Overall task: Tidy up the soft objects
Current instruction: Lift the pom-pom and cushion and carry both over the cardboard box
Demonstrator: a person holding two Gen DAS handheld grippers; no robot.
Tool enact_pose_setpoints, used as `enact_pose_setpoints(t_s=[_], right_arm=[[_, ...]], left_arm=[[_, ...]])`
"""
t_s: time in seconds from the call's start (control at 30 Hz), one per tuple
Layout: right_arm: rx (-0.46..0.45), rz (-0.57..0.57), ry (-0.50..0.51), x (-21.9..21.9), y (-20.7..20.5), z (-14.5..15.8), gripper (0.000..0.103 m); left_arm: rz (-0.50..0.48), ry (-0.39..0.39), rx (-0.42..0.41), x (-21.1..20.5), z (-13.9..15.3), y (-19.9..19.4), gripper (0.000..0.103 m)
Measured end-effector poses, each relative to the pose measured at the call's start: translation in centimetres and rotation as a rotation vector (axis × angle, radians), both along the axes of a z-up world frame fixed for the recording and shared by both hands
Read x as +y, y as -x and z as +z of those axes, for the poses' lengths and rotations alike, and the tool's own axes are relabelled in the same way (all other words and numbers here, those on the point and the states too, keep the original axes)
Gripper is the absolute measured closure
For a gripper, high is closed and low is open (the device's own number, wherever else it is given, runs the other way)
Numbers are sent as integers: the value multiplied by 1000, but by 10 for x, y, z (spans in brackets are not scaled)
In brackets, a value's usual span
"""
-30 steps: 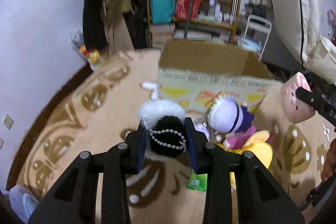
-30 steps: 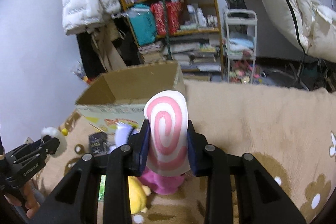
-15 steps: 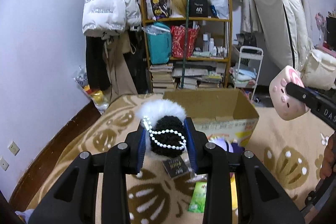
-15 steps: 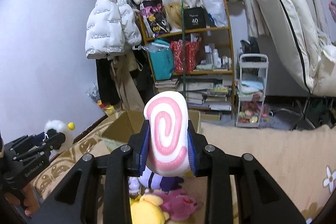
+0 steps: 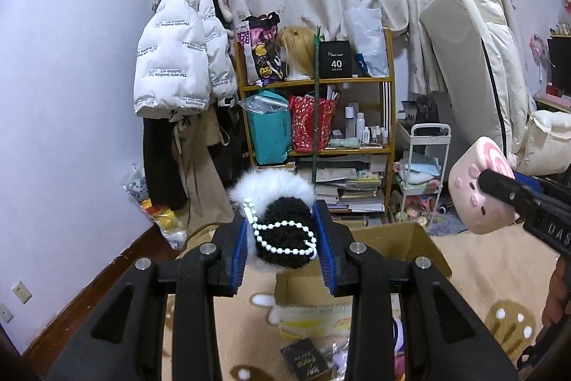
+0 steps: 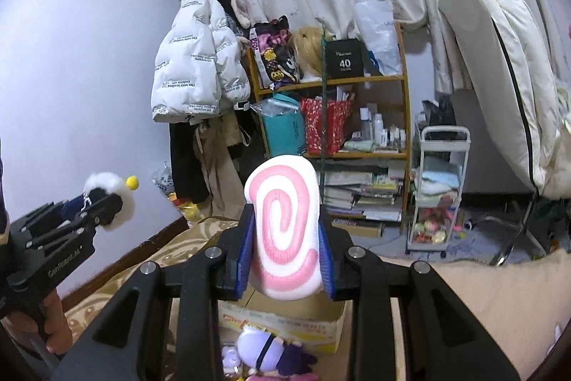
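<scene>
My left gripper (image 5: 282, 245) is shut on a black and white fluffy plush (image 5: 276, 216) with a white bead chain, held high above the open cardboard box (image 5: 410, 245). It also shows in the right wrist view (image 6: 107, 190). My right gripper (image 6: 285, 254) is shut on a pink and white swirl plush (image 6: 283, 224), held above the box (image 6: 285, 316). The pink plush also shows at the right in the left wrist view (image 5: 474, 191).
A purple and white plush (image 6: 264, 352) lies on the beige patterned rug (image 6: 464, 309) in front of the box. A small dark packet (image 5: 303, 361) lies on the rug. A wooden shelf (image 5: 321, 116), a white cart (image 6: 439, 191) and a hanging white jacket (image 5: 178, 59) stand behind.
Both grippers have risen and tilted up with their plush toys, from near the rug to well above the box. The toys on the floor have dropped to the bottom of the views.
</scene>
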State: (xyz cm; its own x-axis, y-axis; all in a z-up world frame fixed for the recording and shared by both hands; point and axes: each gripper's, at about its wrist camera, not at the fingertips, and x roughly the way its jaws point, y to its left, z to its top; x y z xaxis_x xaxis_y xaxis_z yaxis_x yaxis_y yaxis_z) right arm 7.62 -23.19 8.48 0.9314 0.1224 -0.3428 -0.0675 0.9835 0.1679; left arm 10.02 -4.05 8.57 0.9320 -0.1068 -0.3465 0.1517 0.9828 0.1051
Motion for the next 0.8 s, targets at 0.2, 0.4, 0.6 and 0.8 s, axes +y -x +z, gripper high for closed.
enact_pose_setpoints(t_s=[0.2,0.4,0.6,0.8], right_arm=[[12,13,9,2,-20,-9,70],[27,28,10,2,-32,-27,70],[73,39,-7,-3,-44,-51,70],[118,58,-44,-9,-57,-72,69]], left_arm=[[-13,-13,10,-6,-15,-22,71],[-6,9,72,-5,-42,-47,70],[-19,15,121,-12,-63,-64,70],[-46,13,182,-21,-89,-76,70]])
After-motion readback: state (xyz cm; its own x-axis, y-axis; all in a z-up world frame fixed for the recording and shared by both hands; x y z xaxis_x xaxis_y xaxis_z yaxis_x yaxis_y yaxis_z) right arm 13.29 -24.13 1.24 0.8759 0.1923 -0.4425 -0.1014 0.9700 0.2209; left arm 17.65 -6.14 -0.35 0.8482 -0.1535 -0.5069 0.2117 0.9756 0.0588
